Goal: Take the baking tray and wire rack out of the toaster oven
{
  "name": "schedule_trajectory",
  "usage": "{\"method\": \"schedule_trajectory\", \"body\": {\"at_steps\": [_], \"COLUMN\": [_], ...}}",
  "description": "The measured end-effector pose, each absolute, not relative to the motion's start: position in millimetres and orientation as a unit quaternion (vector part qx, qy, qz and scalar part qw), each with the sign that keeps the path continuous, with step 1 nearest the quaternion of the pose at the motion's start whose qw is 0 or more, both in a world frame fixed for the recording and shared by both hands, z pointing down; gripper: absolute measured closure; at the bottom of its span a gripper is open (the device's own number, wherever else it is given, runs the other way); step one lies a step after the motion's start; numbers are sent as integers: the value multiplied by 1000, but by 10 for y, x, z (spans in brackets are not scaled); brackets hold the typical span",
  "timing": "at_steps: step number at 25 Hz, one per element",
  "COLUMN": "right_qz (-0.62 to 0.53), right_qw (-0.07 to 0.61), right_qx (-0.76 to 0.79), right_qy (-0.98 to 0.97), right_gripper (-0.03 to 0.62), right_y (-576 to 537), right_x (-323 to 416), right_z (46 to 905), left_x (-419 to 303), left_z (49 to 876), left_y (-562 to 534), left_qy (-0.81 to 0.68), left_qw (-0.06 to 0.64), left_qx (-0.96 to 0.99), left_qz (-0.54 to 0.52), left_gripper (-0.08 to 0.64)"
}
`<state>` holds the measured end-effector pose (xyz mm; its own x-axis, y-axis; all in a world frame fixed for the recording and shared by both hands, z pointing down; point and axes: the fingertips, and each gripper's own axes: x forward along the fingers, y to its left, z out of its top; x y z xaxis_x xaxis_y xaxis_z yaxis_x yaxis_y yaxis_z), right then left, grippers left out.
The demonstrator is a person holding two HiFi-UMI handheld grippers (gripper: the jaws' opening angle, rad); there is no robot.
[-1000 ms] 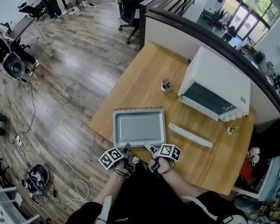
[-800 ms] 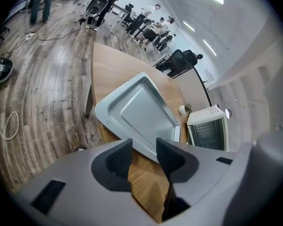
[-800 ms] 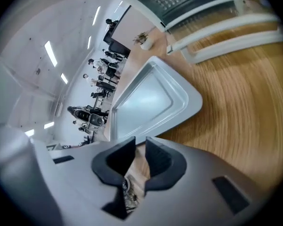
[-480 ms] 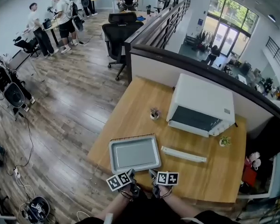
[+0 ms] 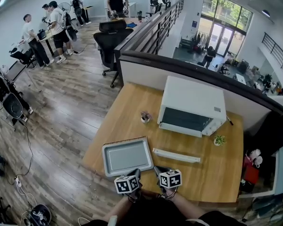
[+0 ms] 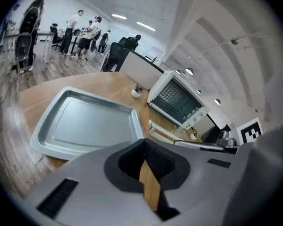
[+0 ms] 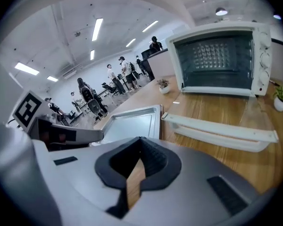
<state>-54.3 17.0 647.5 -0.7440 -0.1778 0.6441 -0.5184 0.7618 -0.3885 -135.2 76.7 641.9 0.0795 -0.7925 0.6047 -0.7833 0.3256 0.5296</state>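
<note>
Both tongs have drawn back and lifted off the near edge of the baking tray (image 5: 127, 155) and closed in the past second. The head view has also swung up to take in more of the room. The left tongs (image 6: 145, 149) are pressed together with nothing between them, only table wood showing past the pads. The right tongs (image 7: 140, 149) are shut and empty in the same way. In the head view the left tongs (image 5: 137, 173) and right tongs (image 5: 158, 170) hover side by side just off the tray's near edge, touching nothing.

The tray sits flat on the table (image 5: 217, 173) near its front left corner, and each tongs' own view shows it too (image 6: 85, 124) (image 7: 134, 124). A thin strip of the wire rack (image 5: 126, 140) shows along its far edge, underneath it. Just right of the tray lies the long white handle bar (image 5: 176, 155) of the let-down glass door. Behind it the white toaster oven (image 5: 191, 107) stands at the back of the table, its dark cavity facing the person. One small potted plant (image 5: 145, 117) stands left of the oven, another (image 5: 220, 140) at its right front corner. People stand at desks across the wooden floor
</note>
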Motion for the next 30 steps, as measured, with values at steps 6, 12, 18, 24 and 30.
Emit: {"method": "schedule_trajectory", "body": {"at_steps": [6,12,18,24,30], "right_qz": [194,123,65,32,6], "right_qw": [241,161,93,56,45], "right_qx": [198,196,192,186,176], "right_qy": [-930,-960,-975,-981,-983], "right_gripper": [586,586,586,586,586], "right_y": [-138,-300,-240,-69,11], "right_x": [-525,-684,-749,-781,-855], "right_z": [5708,4822,4144,3813,3742], "left_x": [-1260,-1428,-1582,-1643,-1700], "left_z": [5733,4848,4082,3646,3537], "left_y": [446,369,539,771,852], "left_qy": [-699,-733,-768,-789,-801], "left_qw": [353,237,130,61,41], "left_qx": [622,638,626,611,597], "left_qz": [-15,-23,-30,-17,-11], "left_gripper": [537,537,537,537,537]}}
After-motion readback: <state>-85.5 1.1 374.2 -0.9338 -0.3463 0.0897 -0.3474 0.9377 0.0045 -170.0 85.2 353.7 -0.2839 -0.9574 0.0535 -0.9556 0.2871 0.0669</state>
